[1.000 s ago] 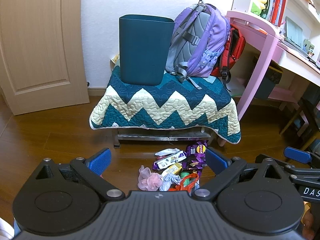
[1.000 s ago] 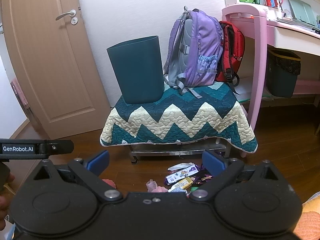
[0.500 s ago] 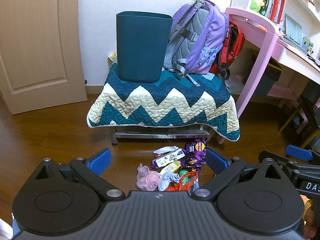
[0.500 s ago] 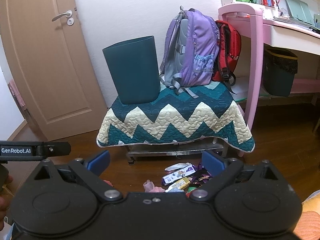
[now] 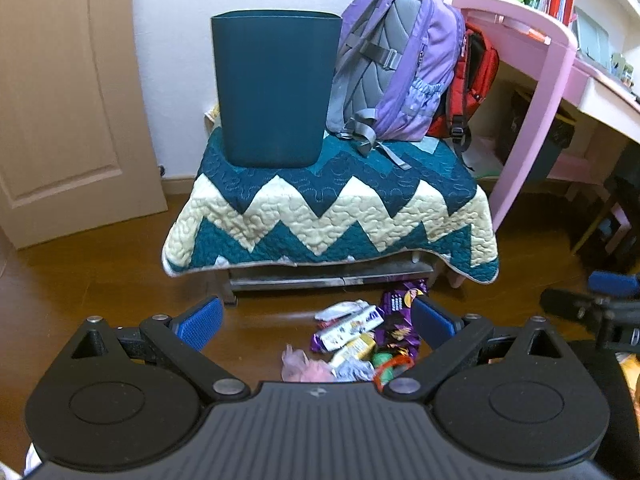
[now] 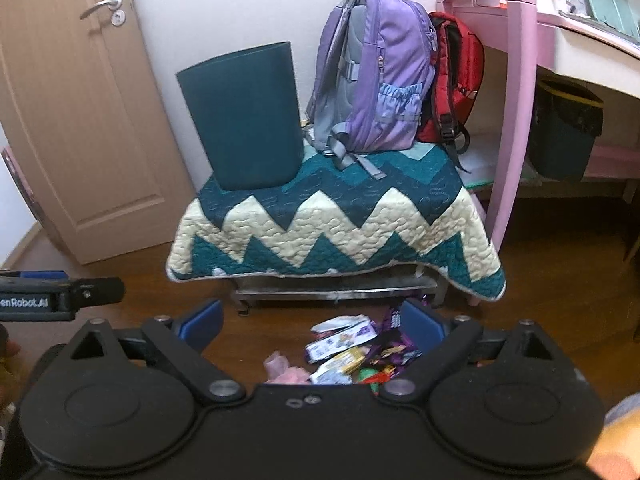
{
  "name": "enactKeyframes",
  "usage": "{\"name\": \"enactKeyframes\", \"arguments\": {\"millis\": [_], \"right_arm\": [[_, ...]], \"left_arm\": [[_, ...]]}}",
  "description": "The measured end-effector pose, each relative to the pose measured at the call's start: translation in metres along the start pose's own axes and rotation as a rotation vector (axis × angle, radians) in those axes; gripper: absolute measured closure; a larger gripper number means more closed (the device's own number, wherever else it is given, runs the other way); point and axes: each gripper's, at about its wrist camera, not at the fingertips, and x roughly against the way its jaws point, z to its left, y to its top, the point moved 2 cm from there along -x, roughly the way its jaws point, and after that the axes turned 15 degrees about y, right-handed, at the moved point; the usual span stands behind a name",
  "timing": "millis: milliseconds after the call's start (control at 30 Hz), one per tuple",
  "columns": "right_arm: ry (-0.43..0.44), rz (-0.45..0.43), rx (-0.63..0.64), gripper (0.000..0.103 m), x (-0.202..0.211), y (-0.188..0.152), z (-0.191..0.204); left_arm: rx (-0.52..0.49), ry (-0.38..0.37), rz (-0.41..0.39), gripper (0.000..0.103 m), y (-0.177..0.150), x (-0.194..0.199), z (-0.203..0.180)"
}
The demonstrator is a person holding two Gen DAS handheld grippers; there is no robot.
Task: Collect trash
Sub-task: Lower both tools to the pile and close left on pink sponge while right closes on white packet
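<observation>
Hovering wide, empty: left gripper (image 5: 316, 322), right gripper (image 6: 312, 320); trash pile (image 5: 356, 340) on floor between fingers.

Two backpacks (image 5: 396, 60), one teal bin (image 5: 274, 88), one zigzag quilt (image 5: 332, 216), one heap of wrappers (image 5: 360, 344).

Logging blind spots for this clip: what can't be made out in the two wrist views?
- Bin contents: both views see only its outer wall.
- Trash pile, near edge: cut off by each gripper's body in both views.
- Wrapper print: too small in the left view, blurred in the right.
- Second bin under the desk: inside not visible.
- Left gripper and right gripper: open, holding nothing.
</observation>
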Motion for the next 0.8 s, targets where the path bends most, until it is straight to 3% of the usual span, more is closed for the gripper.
{"name": "enactKeyframes", "arguments": {"millis": [167,467,667,800], "right_arm": [[-0.064,0.051,0.026,0.011,-0.045,0.026,-0.048],[-0.05,0.185,-0.049,0.014,-0.144,0.061,-0.123],[-0.059,0.271,-0.137,0.019,-0.223,0.06,-0.16],[-0.045,0.328,-0.233,0.022,-0.273,0.04,-0.178]], "left_arm": [[-0.082,-0.005,-0.023,0.002,0.029,-0.055,-0.009],[-0.242,-0.07,0.027,0.002,0.057,-0.168,-0.039],[-0.365,-0.141,0.065,0.002,0.048,-0.237,-0.068],[-0.454,-0.179,0.127,0.002,0.022,-0.28,-0.082]]}}
